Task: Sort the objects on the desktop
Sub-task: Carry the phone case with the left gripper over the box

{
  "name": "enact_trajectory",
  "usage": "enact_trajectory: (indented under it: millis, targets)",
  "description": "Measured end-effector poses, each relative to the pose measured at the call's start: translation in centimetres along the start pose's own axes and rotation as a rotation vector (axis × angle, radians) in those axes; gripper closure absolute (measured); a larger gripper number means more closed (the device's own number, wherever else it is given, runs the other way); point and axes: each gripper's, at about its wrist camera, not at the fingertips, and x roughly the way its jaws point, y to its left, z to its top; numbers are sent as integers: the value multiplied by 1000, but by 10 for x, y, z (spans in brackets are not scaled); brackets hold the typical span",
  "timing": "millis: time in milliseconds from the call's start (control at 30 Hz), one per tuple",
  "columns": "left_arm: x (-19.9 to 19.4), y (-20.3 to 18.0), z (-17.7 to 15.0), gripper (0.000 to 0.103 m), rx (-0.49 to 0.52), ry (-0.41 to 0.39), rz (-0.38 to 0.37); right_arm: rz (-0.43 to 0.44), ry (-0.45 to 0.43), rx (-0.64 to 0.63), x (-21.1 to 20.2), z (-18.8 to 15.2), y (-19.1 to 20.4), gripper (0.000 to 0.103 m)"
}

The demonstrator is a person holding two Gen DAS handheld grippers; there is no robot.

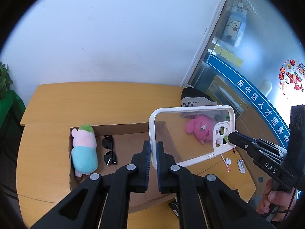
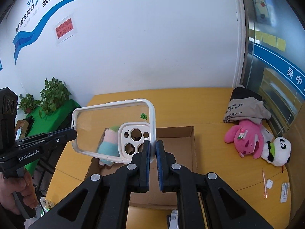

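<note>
1. A clear phone case (image 1: 190, 135) with a white rim hangs in the air above the desk (image 1: 57, 152), held at both ends.
2. The left gripper (image 1: 153, 148) is clamped narrow on the case's plain end, low centre of the left view; in the right view it shows at the left edge (image 2: 73, 133), a hand (image 2: 11, 190) on its handle.
3. The right gripper (image 2: 152, 148) pinches the rim at the camera-cutout end; in the left view its tip (image 1: 231, 137) meets the case from the right, with a hand (image 1: 274, 200) below it.
4. The desk is yellow wood, curved at the near edge, and butts against a white wall (image 1: 114, 38).
5. An open cardboard box (image 1: 133, 139) lies on it, centre frame — inside are a pastel plush (image 1: 84, 148) at its left end and sunglasses (image 1: 109, 149) just beside it.
6. Right of the box, in the right view: a pink plush (image 2: 246, 139), a panda plush (image 2: 278, 150) touching it, and a grey bag (image 2: 246, 106) behind them by the glass partition (image 2: 276, 57).
7. Lower right lie a thin pink pen (image 2: 264, 185), a small white earbud case (image 2: 269, 183) and a white clip-like item (image 2: 284, 191).
8. Upper left of the right view, the wall bears blue lettering and a red notice (image 2: 64, 30) — below it stand potted plants (image 2: 51, 93) on a green cloth (image 2: 57, 114).
</note>
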Motion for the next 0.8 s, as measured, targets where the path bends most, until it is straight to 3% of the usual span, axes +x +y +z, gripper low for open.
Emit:
enact_trajectory:
  millis: [200, 433, 800]
  targets:
    - [43, 14, 20, 98, -26, 35, 13, 15, 34, 6, 50, 18, -24, 96]
    - [114, 43, 31, 98, -59, 121, 39, 49, 121, 41, 138, 25, -56, 96]
    - [260, 89, 7, 98, -109, 331, 105, 43, 352, 87, 304, -9, -104, 96]
